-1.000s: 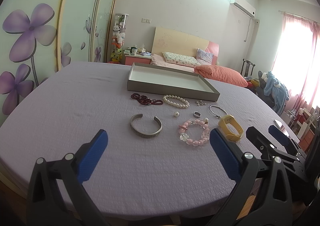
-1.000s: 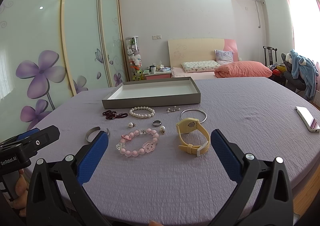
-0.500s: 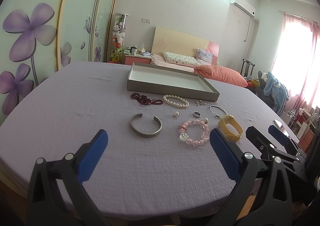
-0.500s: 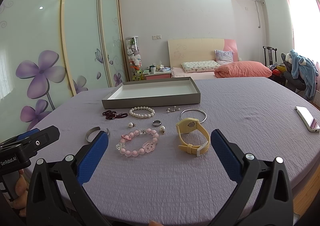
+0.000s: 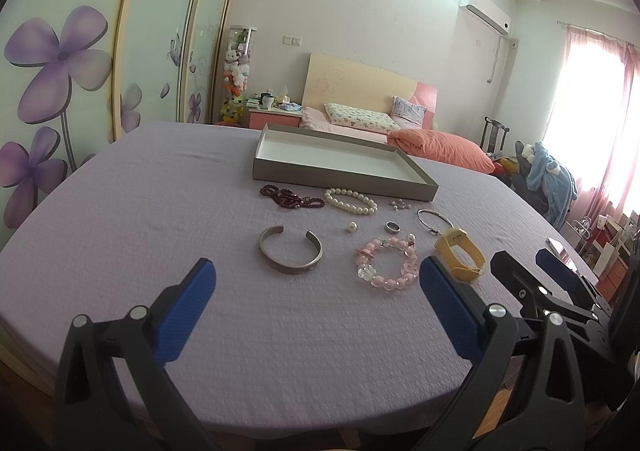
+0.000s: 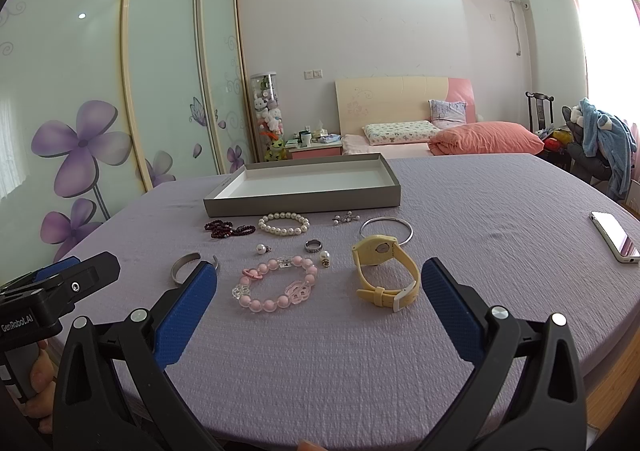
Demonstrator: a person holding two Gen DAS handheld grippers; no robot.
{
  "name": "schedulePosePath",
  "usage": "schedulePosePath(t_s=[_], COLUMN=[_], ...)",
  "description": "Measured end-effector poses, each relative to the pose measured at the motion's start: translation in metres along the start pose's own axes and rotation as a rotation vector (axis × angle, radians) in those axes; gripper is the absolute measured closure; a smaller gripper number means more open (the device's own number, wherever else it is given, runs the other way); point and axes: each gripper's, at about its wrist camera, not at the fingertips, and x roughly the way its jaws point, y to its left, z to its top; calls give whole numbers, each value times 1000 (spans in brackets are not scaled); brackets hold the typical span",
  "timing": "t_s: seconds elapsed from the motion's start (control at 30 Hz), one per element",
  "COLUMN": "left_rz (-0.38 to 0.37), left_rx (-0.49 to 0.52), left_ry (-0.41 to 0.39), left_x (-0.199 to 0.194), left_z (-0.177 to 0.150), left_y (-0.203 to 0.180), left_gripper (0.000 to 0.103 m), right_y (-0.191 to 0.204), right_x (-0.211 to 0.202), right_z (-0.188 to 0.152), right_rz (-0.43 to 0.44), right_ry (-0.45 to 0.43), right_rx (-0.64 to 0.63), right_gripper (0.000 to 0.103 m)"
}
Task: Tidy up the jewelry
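Note:
Jewelry lies spread on a purple-covered round table [image 5: 120, 211] in front of a grey tray [image 5: 340, 176] [image 6: 304, 203] with a white inside. There is a silver cuff [image 5: 289, 254] [image 6: 185, 266], a pink bead bracelet [image 5: 386, 265] [image 6: 278, 283], a yellow watch [image 5: 460, 255] [image 6: 386, 277], a pearl bracelet [image 5: 350, 201] [image 6: 284, 224], dark red beads [image 5: 290, 198] [image 6: 229, 228], a thin silver bangle [image 5: 434, 220] [image 6: 386, 229], a ring [image 5: 392, 227] [image 6: 313, 246] and loose pearls. My left gripper [image 5: 316, 287] hangs open near the table's front edge, short of the cuff. My right gripper [image 6: 320, 287] is open too, just short of the pink bracelet and watch.
A white phone [image 6: 614, 236] lies at the table's right edge. A small earring cluster [image 6: 345, 218] sits by the tray's front wall. Behind the table are a bed [image 6: 440, 135], a nightstand, a chair with blue clothing [image 6: 604, 139] and sliding wardrobe doors on the left.

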Motion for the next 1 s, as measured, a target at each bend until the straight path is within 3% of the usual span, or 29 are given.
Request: schedulePosePath(t_s=[0.67, 0.83, 1.0], left_rz=[3, -25, -32], left_rx=[-10, -44, -82], left_ry=[13, 60, 131], left_x=[8, 24, 47], left_z=[0, 7, 8], left_y=[-2, 7, 16], left_gripper=[2, 2, 2], right_y=[-4, -16, -36], right_x=[7, 23, 50], right_z=[3, 6, 8], right_rz=[-13, -24, -77], right_ry=[6, 59, 171], right_rx=[4, 35, 79], right_gripper=[1, 1, 1])
